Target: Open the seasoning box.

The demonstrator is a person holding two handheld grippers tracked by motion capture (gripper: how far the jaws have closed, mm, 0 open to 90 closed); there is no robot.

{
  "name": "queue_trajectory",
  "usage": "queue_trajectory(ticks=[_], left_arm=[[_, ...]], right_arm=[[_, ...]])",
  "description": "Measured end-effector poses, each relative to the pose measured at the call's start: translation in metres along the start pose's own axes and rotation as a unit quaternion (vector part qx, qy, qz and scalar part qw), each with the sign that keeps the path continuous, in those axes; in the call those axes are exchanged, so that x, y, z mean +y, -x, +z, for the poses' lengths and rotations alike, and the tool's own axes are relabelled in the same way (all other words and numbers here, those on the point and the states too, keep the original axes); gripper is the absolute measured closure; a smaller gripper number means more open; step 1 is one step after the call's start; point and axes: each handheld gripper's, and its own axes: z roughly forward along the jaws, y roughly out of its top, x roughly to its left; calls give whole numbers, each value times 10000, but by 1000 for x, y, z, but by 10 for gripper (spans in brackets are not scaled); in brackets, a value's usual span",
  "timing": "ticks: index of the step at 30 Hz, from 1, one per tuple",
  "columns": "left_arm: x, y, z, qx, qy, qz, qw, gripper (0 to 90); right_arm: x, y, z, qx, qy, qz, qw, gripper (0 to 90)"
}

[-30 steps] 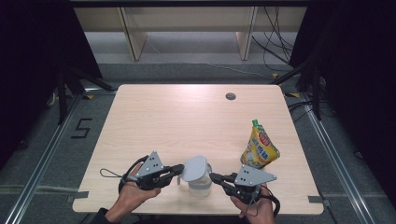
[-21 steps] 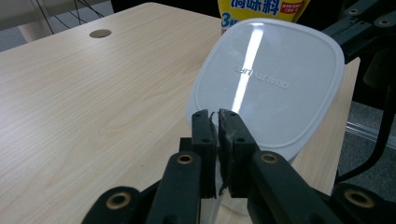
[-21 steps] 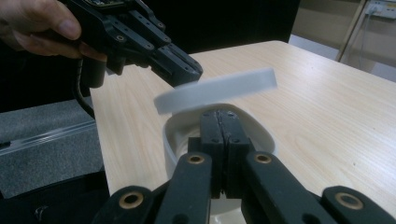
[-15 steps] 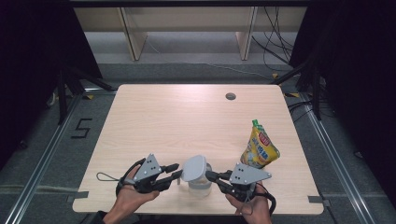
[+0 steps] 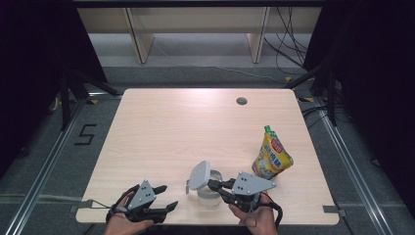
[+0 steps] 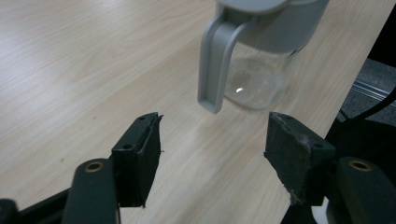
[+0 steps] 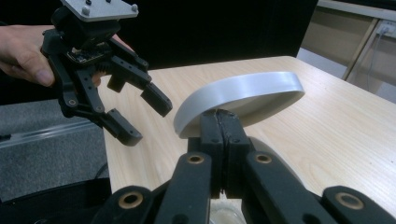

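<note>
Wooden counter (image 5: 161,132), seen from above, w/ round cable hole (image 5: 241,101) near far edge. Clear glass jug (image 5: 209,188) standing near front edge, grey lid (image 5: 199,175) tipped up on its left side, grey handle (image 5: 187,186) pointing left. Right gripper (image 5: 211,184) at jug rim, jaws together on rim/lid, which exactly can't tell; hand (image 5: 254,215) behind it at counter edge. Left gripper (image 5: 166,196) well left of jug, apart from it, jaws spread after just opening, nothing between them. Yellow pouch (image 5: 272,157) w/ green cap upright, right of jug, just beyond right gripper. Grey floor w/ painted "5" (image 5: 87,133) on left, shelving (image 5: 195,29) at back.
</note>
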Motion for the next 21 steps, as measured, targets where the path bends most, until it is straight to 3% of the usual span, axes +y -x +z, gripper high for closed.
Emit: queue_trajectory(ticks=[11,12,15,17,18,20,21], left_arm=[[-13,-4,-1,209,-148,-105,9996,289],[-13,-6,-1,221,-232,7,9995,289],[-14,-5,0,192,-86,-106,9997,286],[-13,-7,-2,232,-73,-52,9997,282],[-13,-6,-2,259,-52,-96,9996,280],[-14,-4,-1,242,8,-167,9996,275],[-14,-4,-1,242,8,-167,9996,272]], right_arm=[[4,-8,15,129,57,-111,9998,891],[5,-8,15,204,10,-124,9997,889],[5,-10,18,192,66,-108,9997,874],[6,-8,17,246,26,-164,9996,872],[5,-8,19,261,68,-13,9996,871],[5,-7,20,234,136,-19,9996,860],[5,-7,20,353,124,-25,9993,850]])
